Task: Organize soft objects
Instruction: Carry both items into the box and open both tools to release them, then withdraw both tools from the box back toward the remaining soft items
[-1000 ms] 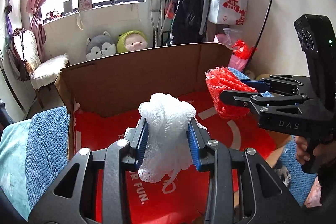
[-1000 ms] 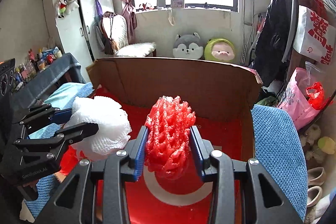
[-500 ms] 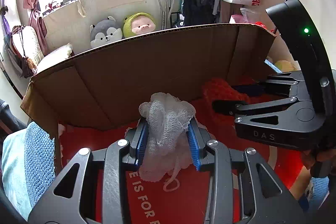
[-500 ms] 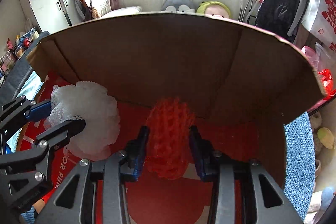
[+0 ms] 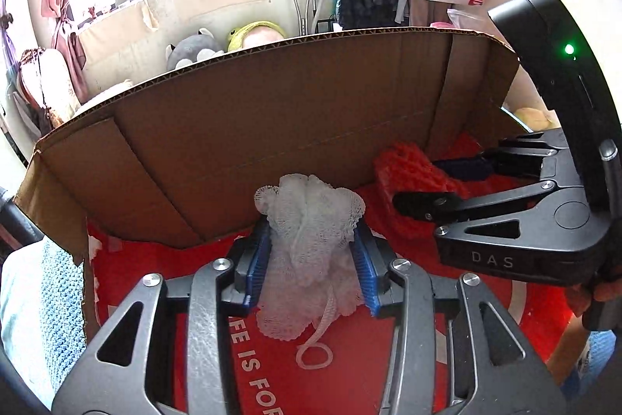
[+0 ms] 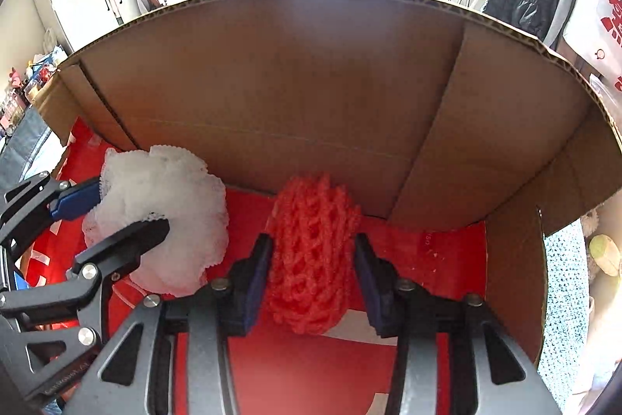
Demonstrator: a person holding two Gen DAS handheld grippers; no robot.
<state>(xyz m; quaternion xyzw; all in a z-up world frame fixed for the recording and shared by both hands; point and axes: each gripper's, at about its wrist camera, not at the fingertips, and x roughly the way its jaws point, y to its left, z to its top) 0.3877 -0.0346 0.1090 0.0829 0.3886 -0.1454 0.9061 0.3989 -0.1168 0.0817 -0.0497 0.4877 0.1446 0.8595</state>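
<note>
Lowering both loads into the cardboard box [image 6: 311, 84]; this entry marks the release stage as I read it. Left gripper [image 5: 311, 251]: its jaws are opening, with the white mesh puff [image 5: 307, 240] between the blue pads. The mesh looks to touch both pads, so I count it as pinched, though loosely. Its cord loop hangs down onto the red liner [image 5: 155, 275] on the box floor, and the bottom of the puff seems to rest there too.

Right gripper [image 6: 311, 259]: jaws also opening, the red mesh puff [image 6: 311, 251] between them. A sliver of gap shows at the right pad, while the left pad looks in contact. The puff sits low against the back wall of the box, on or just above the liner; I cannot tell which.

Both puffs lie side by side, the white one to the left of the red, near each other but apart.

Progress, my judgement: both soft items are inside the box, placement nearly done. Left to do: finish spreading the fingers, lift clear without snagging mesh or cord. Whether more items wait outside the box, I cannot tell.
</note>
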